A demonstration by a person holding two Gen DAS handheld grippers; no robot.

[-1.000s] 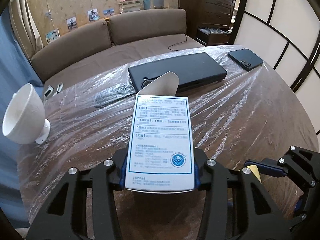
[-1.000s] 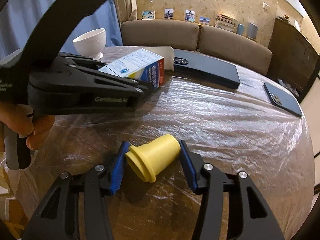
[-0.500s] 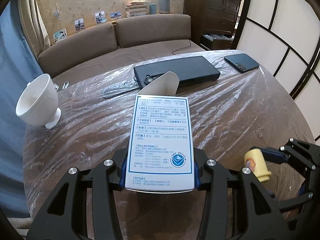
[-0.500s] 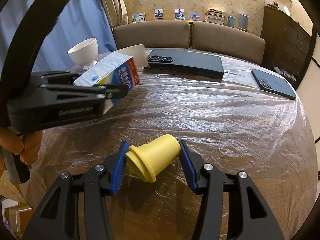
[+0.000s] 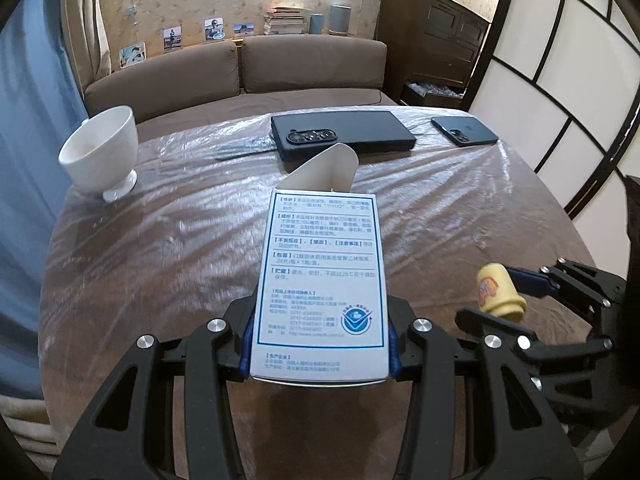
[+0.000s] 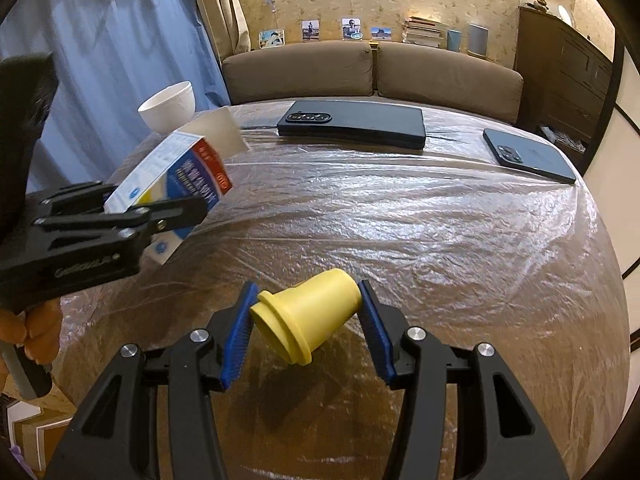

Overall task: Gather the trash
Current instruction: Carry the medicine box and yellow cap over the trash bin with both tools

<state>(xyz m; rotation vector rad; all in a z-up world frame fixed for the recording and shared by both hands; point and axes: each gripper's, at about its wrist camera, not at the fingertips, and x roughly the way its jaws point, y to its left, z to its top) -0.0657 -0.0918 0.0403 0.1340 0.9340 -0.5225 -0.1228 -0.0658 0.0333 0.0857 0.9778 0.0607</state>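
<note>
My left gripper is shut on a white and blue medicine box with its top flap open, held above the plastic-covered round table. The box and left gripper also show in the right wrist view, at the left. My right gripper is shut on a small yellow plastic cup, lying sideways between the blue pads, above the table. That cup shows in the left wrist view at the right.
A white footed bowl stands at the table's far left. A large black case with a camera bump and a dark phone lie at the far side. A brown sofa is behind the table.
Both grippers have pulled back and risen with their loads; the table objects look farther away. The left gripper has drawn away to the left in the right wrist view.
</note>
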